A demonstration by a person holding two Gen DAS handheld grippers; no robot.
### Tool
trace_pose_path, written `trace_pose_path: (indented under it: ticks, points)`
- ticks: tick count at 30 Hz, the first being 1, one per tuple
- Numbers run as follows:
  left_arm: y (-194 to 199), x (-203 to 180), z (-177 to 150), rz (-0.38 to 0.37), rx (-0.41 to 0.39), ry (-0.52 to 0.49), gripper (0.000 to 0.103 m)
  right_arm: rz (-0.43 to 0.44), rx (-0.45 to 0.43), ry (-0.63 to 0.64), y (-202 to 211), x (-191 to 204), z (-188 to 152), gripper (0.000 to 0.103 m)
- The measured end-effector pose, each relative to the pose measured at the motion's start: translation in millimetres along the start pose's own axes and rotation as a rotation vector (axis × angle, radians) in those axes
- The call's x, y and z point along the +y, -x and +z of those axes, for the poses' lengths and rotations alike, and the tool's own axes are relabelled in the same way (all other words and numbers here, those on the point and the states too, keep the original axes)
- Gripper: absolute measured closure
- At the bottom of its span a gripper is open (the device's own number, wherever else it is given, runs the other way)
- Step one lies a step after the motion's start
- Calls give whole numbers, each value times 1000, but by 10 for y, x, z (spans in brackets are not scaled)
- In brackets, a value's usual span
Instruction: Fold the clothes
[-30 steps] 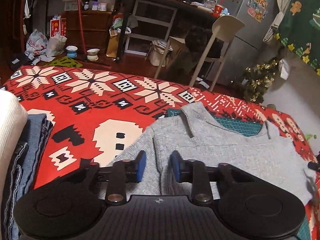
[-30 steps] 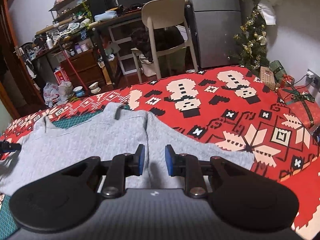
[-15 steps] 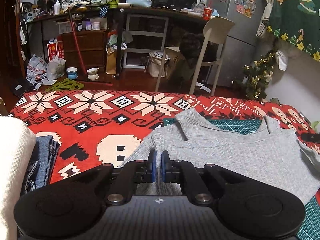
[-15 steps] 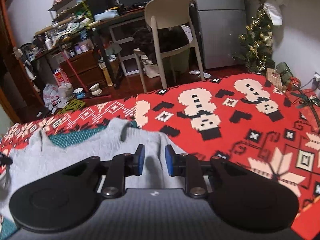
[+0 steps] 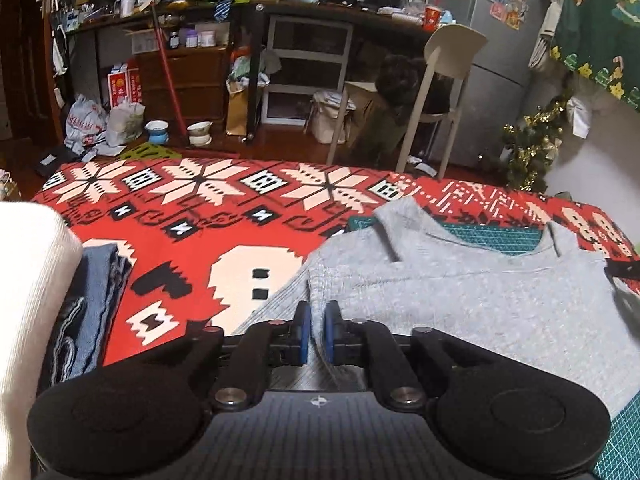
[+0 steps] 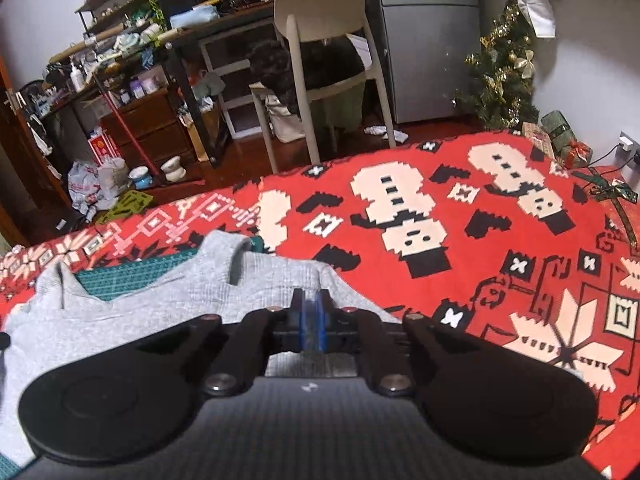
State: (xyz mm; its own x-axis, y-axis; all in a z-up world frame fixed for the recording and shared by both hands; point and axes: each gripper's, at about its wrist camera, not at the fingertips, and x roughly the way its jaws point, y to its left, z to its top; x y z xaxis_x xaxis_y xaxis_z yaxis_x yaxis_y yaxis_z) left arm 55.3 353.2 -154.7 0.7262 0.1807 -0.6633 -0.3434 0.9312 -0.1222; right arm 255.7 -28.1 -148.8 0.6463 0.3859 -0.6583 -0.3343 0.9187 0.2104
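Grey knit sweater (image 5: 460,292) lies spread over a green cutting mat (image 5: 500,236) on the red patterned bench cover (image 5: 192,240); the left tongs (image 5: 316,332) pinch its near-left edge fold, folded jeans (image 5: 96,300) at the left edge. In the right view, the right tongs (image 6: 310,320) are closed on the sweater's near-right edge. No writing is legible.

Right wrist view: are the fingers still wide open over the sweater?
No, the right gripper has its blue fingers drawn together, pinching the grey sweater at its edge.
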Motion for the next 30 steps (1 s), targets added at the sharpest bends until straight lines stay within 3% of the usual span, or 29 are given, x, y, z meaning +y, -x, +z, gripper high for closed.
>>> trace_pose_path:
  ticks: [7,15,17,23,30]
  points:
    - [210,74,-28,5,-14,35,86,21,-48,4,584,-104,-114,92]
    - [771,-38,-297,-36,-34,-12,85,-54,-54,-35,1405,-418,-806,88]
    - [880,-46,-413,-33,-21,-8,84,-74,-33,-67,1495,-534,-955,82]
    - [1121,-33,-787,-10,10,15,79,-97,-21,-106,1630,-680,-1192,82]
    - [1339,29,-991,37,-2,40,75,-86,-51,-129,1777,-691,-1275,82]
